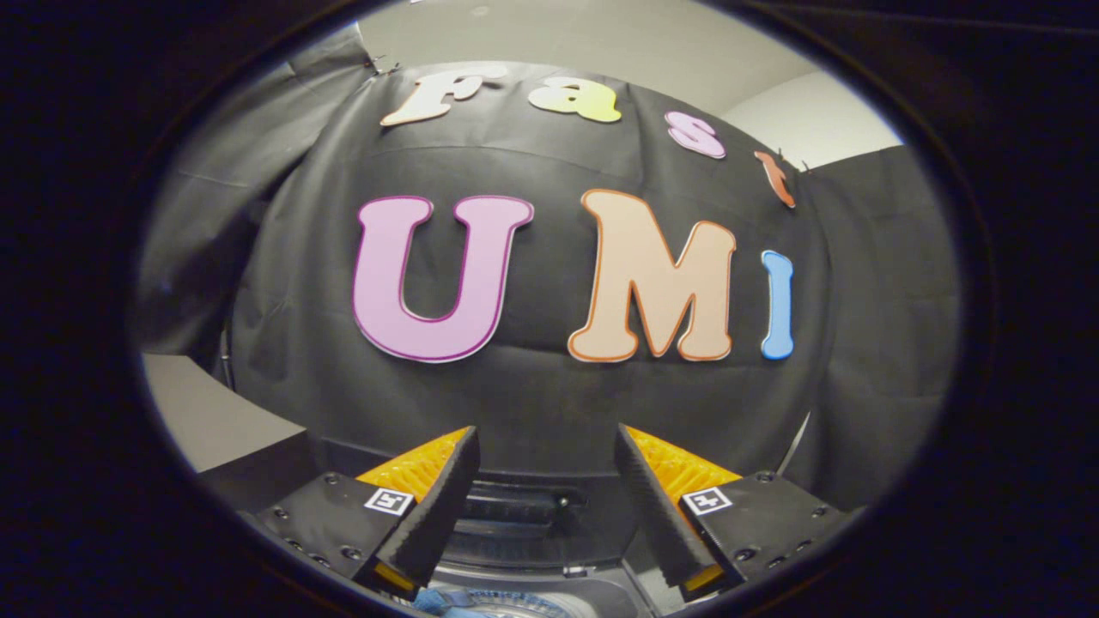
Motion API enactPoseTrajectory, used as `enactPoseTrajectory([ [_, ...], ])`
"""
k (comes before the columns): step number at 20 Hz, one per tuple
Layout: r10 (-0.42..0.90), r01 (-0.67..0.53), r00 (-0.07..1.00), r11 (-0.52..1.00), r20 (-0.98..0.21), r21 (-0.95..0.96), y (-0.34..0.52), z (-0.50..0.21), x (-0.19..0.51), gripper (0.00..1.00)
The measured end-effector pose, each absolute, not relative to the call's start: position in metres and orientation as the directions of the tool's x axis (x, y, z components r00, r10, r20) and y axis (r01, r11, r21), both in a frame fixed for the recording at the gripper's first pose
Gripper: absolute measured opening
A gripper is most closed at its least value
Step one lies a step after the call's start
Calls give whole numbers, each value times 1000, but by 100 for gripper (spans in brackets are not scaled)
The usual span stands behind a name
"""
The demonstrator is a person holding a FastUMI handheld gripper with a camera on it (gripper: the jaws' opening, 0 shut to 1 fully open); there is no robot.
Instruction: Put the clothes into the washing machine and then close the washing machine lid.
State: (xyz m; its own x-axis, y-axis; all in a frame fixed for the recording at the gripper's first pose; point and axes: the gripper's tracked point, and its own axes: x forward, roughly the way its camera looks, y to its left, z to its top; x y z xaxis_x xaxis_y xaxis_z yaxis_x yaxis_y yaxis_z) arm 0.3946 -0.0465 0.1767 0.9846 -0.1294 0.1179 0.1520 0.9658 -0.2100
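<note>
My gripper [546,442] is open, its two black-and-orange fingers [438,493] spread wide with nothing between them. It is held high and level, facing the booth's black cloth wall. Below and between the fingers I see the dark top of the washing machine [524,511], with a ribbed black part at its back edge. Under the fingers' bases a bit of blue cloth [455,603] and a pale round rim peek out, as if in the machine's opening. I cannot tell how the lid stands.
The black cloth wall [549,403] hangs close ahead, right behind the machine. A grey-white room wall [206,412] shows past the cloth on the left and above it on the right.
</note>
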Motion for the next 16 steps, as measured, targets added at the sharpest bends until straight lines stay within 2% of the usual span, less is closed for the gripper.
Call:
enactPoseTrajectory([
  [6,-78,97,988,985,133,-141,-29,179,445,98],
  [12,-62,66,997,994,51,-83,-1,156,495,98],
  [16,-88,88,996,996,-22,-19,2,121,512,98],
])
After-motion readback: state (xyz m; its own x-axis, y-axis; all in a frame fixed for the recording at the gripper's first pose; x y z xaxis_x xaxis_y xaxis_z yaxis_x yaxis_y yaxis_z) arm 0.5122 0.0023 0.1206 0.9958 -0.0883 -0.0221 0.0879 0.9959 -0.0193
